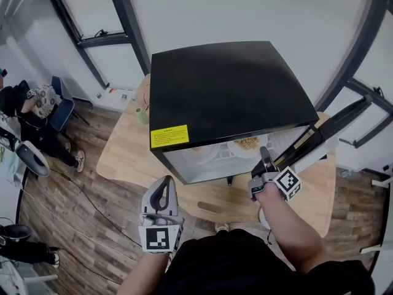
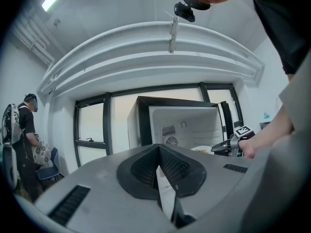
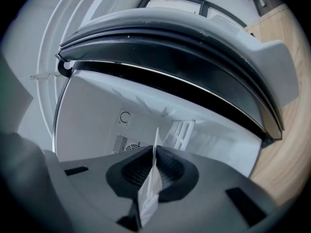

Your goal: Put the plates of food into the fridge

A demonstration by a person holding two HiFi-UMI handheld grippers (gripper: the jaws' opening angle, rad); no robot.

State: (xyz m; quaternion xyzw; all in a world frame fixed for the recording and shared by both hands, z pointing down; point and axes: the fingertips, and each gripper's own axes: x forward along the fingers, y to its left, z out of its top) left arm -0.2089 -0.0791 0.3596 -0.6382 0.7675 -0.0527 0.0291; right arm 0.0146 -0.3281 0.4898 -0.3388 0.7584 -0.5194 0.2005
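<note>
A black mini fridge (image 1: pixel 227 97) stands on a wooden table (image 1: pixel 123 152) with its door (image 1: pixel 325 134) swung open to the right. My right gripper (image 1: pixel 264 155) is shut on the rim of a white plate of food (image 1: pixel 247 144), held at the fridge's opening on the right side. In the right gripper view the plate (image 3: pixel 151 188) shows edge-on between the jaws, with the white fridge interior (image 3: pixel 97 115) behind. Another plate with orange food (image 1: pixel 202 150) sits inside at the left. My left gripper (image 1: pixel 163 186) hangs in front of the table, shut and empty.
A pale green cup (image 1: pixel 142 113) stands on the table left of the fridge. A person (image 1: pixel 27 100) sits by a blue chair (image 1: pixel 61 110) at the far left, near black-framed windows (image 1: pixel 98 39). Wood floor with cables lies left of the table.
</note>
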